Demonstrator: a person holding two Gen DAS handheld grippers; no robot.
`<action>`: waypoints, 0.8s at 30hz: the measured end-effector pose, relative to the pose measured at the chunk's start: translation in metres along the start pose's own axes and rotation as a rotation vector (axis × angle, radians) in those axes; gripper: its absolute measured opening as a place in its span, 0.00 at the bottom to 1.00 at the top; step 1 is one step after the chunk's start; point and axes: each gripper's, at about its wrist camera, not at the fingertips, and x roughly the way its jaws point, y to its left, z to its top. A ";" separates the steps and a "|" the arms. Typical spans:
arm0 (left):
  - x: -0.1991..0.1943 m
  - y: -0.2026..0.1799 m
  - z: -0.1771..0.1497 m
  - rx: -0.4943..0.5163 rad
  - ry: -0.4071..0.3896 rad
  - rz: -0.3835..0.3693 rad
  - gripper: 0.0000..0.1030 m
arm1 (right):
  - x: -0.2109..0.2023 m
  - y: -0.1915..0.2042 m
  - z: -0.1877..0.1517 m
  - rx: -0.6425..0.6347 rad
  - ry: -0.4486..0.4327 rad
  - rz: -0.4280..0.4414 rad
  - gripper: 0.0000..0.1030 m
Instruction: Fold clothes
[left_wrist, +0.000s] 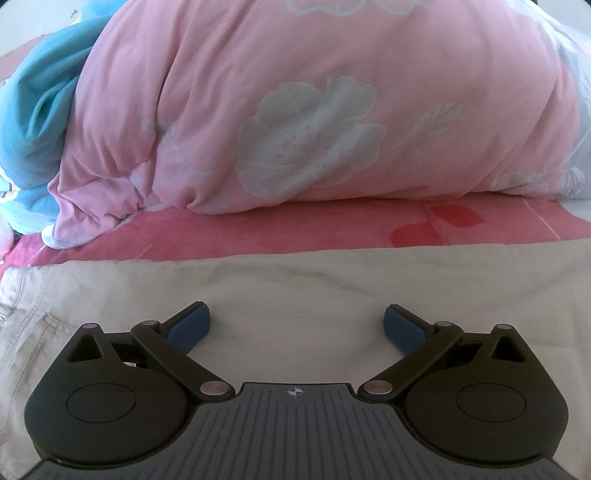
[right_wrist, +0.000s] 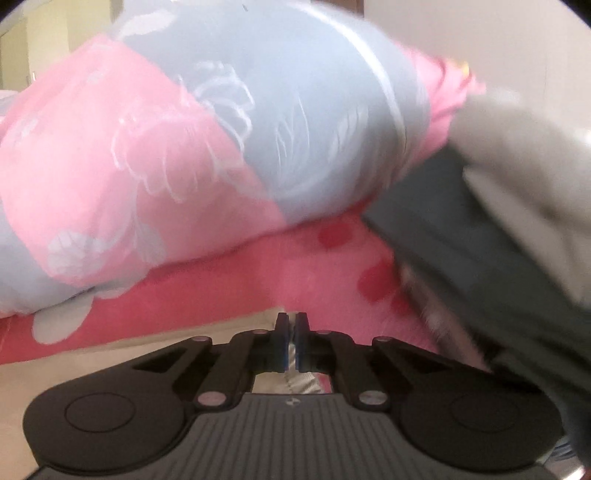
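Bed (left_wrist: 258, 236) in pink sheet, heaped far side with floral quilt (left_wrist: 332, 110). Beige trousers (left_wrist: 295, 288) spread flat along near edge, beneath left tongs (left_wrist: 297, 321), spread wide and empty. Right tongs (right_wrist: 291, 341) pressed together, seemingly pinching beige cloth edge. Folding stage unclear: one layer or several, cannot tell. Only in blurred right view: dark and pale garments (right_wrist: 491, 251) piled at right. Only in left view: blue blanket (left_wrist: 40, 122).
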 end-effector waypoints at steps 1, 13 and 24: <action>0.000 0.000 0.000 0.002 0.000 0.002 0.99 | -0.001 0.004 0.004 -0.028 -0.010 -0.014 0.01; -0.001 -0.009 0.008 0.060 -0.004 0.061 0.98 | 0.018 0.030 0.022 -0.196 -0.069 -0.107 0.00; 0.001 -0.010 0.008 0.061 -0.010 0.073 0.99 | 0.075 0.031 0.000 -0.207 0.039 -0.158 0.00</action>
